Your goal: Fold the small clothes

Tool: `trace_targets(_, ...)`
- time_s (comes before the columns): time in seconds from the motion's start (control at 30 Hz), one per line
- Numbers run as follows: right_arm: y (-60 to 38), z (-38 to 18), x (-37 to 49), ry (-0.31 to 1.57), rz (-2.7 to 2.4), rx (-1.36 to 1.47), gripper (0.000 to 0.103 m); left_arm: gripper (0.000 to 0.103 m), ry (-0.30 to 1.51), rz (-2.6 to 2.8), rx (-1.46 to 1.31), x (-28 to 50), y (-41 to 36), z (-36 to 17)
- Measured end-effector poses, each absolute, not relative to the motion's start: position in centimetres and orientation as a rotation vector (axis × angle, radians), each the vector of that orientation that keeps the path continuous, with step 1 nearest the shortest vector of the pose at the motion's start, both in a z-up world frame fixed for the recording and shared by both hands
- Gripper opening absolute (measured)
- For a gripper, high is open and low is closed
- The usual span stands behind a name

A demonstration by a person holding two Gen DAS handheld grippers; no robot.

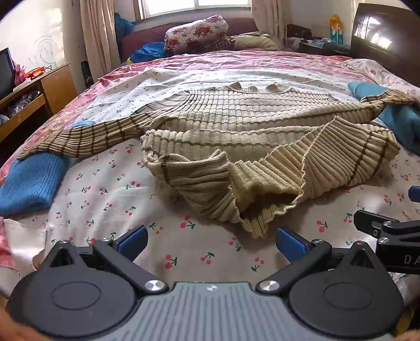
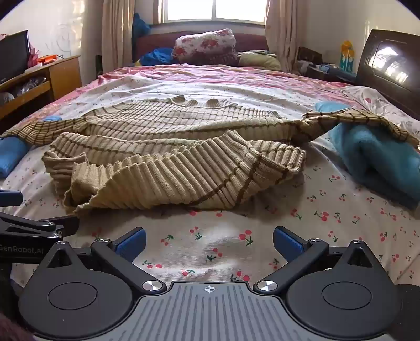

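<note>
Fingers: both of our grippers have their blue pads spread wide and grip nothing; the left gripper (image 1: 211,240) and right gripper (image 2: 209,240) hover side by side over the bed sheet (image 1: 105,199), just short of the sweater.
Sweater position: we see the beige striped sweater (image 1: 236,115) lying flat in the middle of the bed, on the cherry-print sheet.
Sweater direction: its collar (image 1: 253,88) points away from us toward the window (image 2: 214,9); the hem faces us.
Long axis: sleeve to sleeve it runs across the bed, left to right.
Hem: the bottom edge (image 1: 236,183) is bunched and partly turned up over the body.
Sleeves: the left sleeve (image 1: 78,136) overlaps a blue knit (image 1: 31,181); the right sleeve (image 2: 354,118) drapes over a blue towel (image 2: 380,157).
</note>
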State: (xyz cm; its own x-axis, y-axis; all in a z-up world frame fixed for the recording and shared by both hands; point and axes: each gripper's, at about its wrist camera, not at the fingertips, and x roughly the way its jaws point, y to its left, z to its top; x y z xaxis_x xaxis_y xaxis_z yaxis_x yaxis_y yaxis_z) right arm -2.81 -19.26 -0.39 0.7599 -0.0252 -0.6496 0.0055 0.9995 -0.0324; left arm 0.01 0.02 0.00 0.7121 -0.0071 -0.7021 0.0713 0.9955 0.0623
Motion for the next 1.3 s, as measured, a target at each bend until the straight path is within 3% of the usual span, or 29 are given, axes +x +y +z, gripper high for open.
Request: trace_targets(1.3, -19.1, -1.2, -2.5, 0.741, -0.013, -0.045, 0.103, 0.103, 0.938, -0.036, 0.024, 1.3, 0.4, -2.8)
